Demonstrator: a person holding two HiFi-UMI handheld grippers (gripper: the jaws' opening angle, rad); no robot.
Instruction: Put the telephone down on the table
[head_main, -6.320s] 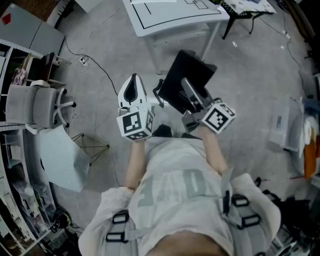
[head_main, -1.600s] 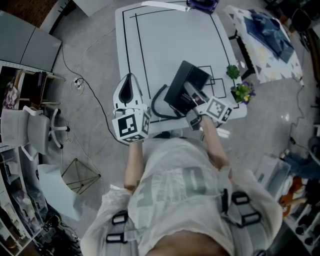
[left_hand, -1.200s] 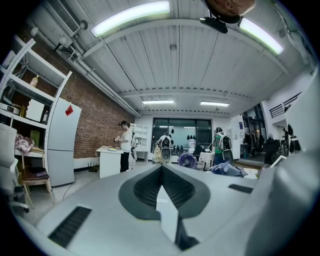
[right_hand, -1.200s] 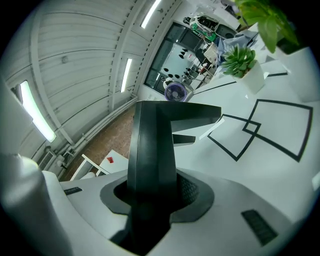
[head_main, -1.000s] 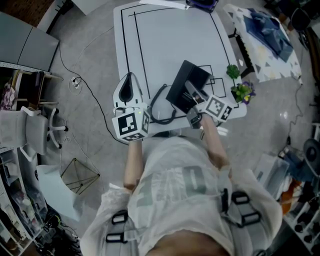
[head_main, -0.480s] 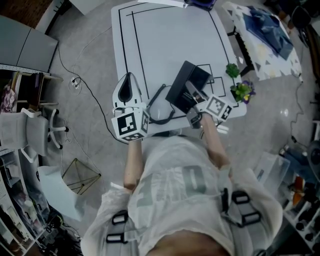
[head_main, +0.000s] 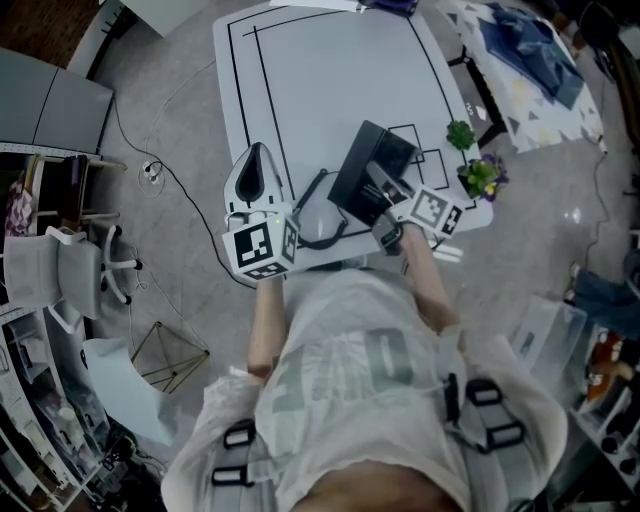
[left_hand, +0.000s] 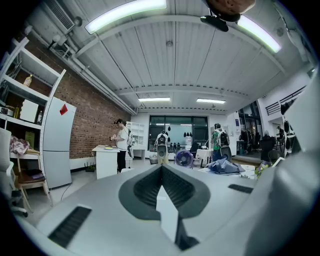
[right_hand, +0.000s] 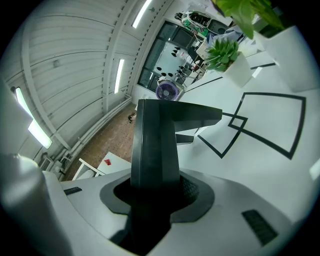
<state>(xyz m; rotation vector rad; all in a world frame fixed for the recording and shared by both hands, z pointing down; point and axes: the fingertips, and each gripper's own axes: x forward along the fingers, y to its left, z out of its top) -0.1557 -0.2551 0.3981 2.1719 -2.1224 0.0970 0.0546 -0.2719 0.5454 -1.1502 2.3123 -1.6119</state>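
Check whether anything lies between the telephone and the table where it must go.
Nothing visible does. The telephone in the right gripper hangs over bare white table; the small plants stand off to its right.

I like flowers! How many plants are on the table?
2. Both stand by the table's right edge in the head view: a green plant farther off, a purple-flowered plant closer in. None looks hidden.

Looking steeply down from the head, from well above, onto the white table (head_main: 330, 80). Riding right behind the left gripper (left_hand: 162, 200) and facing about level across the room. Sitting just behind the right gripper (right_hand: 155, 197), rolled sideways, facing over the same table and potted plant (right_hand: 226, 52), both also appearing in the head view.
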